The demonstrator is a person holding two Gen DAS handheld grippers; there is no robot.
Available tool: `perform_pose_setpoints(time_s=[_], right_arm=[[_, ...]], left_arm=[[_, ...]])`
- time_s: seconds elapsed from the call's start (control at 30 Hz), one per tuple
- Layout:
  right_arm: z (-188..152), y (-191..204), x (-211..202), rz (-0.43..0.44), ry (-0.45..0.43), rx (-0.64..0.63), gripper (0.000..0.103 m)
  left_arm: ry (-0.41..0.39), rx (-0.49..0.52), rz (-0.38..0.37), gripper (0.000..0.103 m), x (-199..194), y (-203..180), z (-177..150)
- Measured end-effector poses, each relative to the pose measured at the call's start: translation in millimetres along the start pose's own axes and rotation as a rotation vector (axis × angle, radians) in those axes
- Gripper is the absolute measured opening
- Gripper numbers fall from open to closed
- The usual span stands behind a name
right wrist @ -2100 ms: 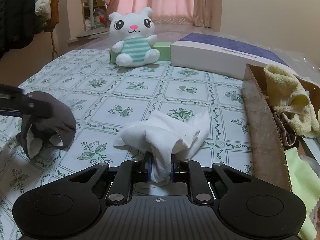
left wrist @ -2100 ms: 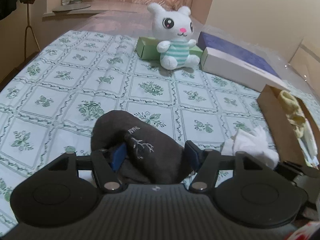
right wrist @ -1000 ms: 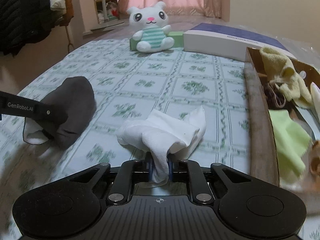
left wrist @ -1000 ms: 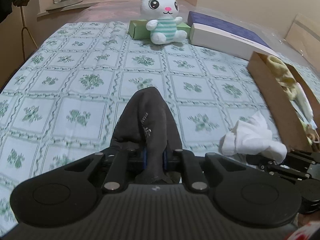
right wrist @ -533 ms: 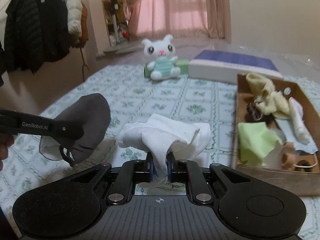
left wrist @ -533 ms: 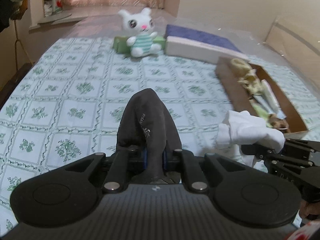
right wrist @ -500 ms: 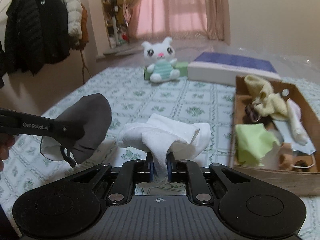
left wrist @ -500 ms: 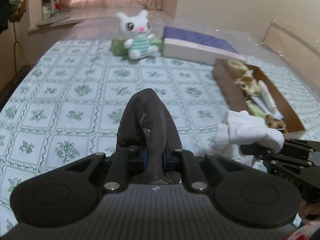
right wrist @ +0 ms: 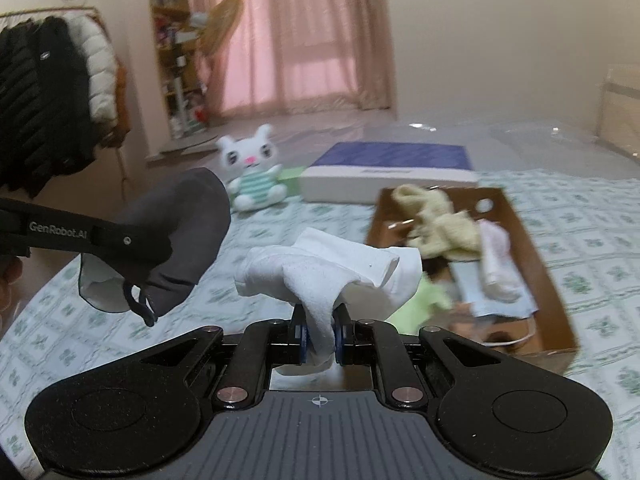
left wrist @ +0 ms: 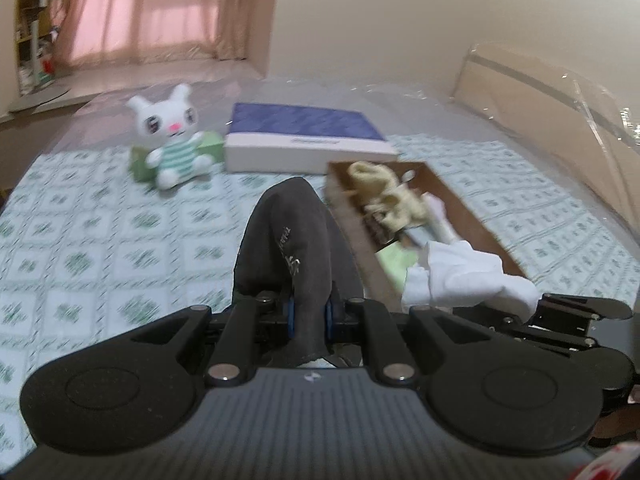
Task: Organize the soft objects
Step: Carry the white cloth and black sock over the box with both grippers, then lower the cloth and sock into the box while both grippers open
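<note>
Both cloths have risen off the bedspread: my left gripper (left wrist: pixel 308 316) pinches the grey cloth (left wrist: pixel 288 240), my right gripper (right wrist: pixel 319 334) the white cloth (right wrist: pixel 332 268), carried clear toward the cardboard box (right wrist: pixel 548 280) at frame right.

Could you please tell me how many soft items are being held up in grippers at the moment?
2. The grey cloth is pinched in the left gripper, off the bed; the white cloth is pinched in the right gripper, near the cardboard box.

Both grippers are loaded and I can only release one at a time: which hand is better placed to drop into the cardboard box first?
Probably right: the right gripper holds the white cloth beside the cardboard box; the dark sock hangs further left.
</note>
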State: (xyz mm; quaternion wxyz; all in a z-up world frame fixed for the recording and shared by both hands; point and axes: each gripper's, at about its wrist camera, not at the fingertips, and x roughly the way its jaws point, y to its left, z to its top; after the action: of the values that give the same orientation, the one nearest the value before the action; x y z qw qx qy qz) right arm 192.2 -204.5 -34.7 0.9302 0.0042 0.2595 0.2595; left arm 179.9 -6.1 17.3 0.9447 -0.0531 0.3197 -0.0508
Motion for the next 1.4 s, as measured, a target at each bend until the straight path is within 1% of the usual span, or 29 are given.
perform_pose_setpoints(time_s=[0.13,0.33,0.53,0.83,1.07,1.27,1.4], right_arm=[[9,-24,-4,-0.044,-0.019,0.014,0.012],[17,-57,-2,-0.09,-0.019,0.035,0.013],[19,-82,2,-0.128,-0.013,0.035,0.013],[19,-113,21,-0.162,0.012,0.037,0.013],[15,-129,39,-0.169,0.037,0.042,0.013],[13,-132,60,-0.151,0.061,0.026,0.012],[12,-129,75,-0.105,0.083,0.006,0.012]], left_arm=[[-0.012,0.027,-0.051,0.012,15,-24,18],[0.004,0.059,-0.131,0.012,45,-61,38],[0.034,0.071,-0.17,0.012,79,-86,50],[0.088,0.06,-0.182,0.012,131,-106,56],[0.131,0.04,-0.19,0.012,169,-111,54],[0.177,0.04,-0.158,0.012,199,-107,47],[0.21,0.045,-0.141,0.012,210,-100,40]])
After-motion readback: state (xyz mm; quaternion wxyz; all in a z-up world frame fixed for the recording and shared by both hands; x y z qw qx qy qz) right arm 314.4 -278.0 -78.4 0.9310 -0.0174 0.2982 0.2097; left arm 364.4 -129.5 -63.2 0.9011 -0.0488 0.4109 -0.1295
